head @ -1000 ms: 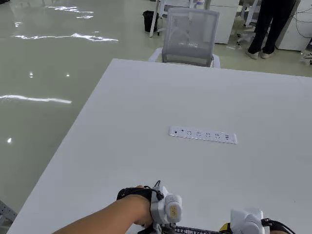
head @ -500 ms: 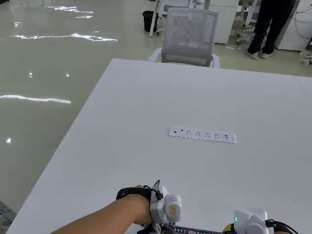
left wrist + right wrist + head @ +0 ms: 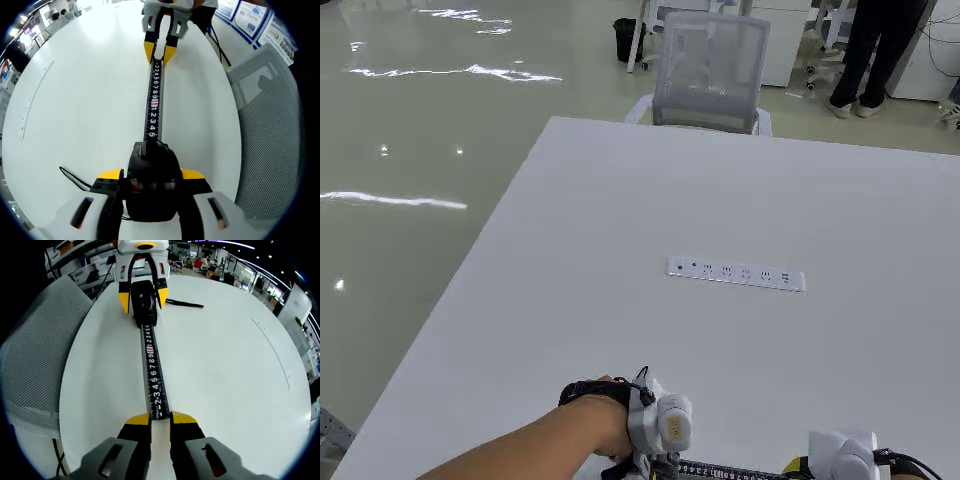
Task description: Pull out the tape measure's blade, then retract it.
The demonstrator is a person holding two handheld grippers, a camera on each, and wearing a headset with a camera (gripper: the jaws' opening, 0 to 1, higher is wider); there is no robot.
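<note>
Your white table [image 3: 620, 250] holds the work at its near edge, with a power strip [image 3: 736, 275] well apart farther back. Your left gripper [image 3: 151, 175] has its jaws clamped on the black tape measure case [image 3: 152, 192]. Your right gripper [image 3: 160, 418] pinches the tip of the blade [image 3: 151, 375], which runs straight between the two grippers.

We see white table [image 3: 570, 250]. White power strip [image 3: 736, 275] lies flat mid-table, right of centre. Grey mesh chair [image 3: 710, 72] stands at table's far edge. Beyond it: glossy floor [image 3: 410, 130], black bin [image 3: 628, 42], person's legs [image 3: 875, 50] far right.
</note>
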